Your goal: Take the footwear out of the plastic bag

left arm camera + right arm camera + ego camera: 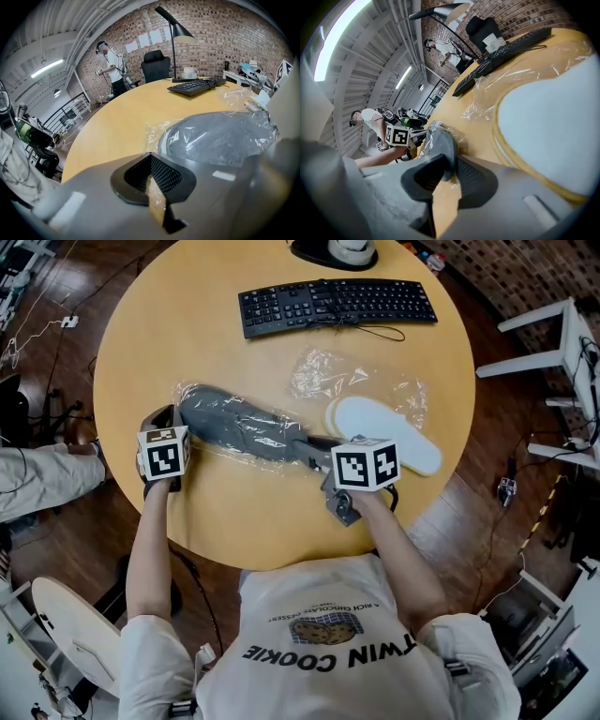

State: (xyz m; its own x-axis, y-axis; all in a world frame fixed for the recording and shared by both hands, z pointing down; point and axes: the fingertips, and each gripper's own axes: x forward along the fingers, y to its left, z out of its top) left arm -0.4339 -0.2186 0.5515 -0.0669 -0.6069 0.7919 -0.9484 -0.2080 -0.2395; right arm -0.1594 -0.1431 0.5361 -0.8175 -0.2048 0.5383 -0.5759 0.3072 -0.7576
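**Grey and bagged, clamped at both ends**

Head view: the grey slipper (239, 423) lies on its side across the middle of the round wooden table (187, 324), inside a clear plastic bag (192, 392). Your left gripper (174, 416) sits at the bag's left end and your right gripper (314, 448) at the slipper's right end. A pair of white slippers (394, 432) lies just beyond the right gripper, partly on a second, empty bag (323, 371). A keyboard (337, 304) lies at the table's far side.

Left gripper view: your left gripper (150, 157) has its jaws together, with only a thin fold of the plastic bag (157, 129) pinched between the pads. The grey slipper (220, 136) bulges under the film just ahead. The keyboard (194, 86) and a lamp (173, 28) stand further back.

Right gripper view: your right gripper (447, 164) has its jaws narrowed onto the end of the grey slipper (440, 140), a pad on each side of it and crinkled film around it. The white slippers (553, 126) fill the right of the view.
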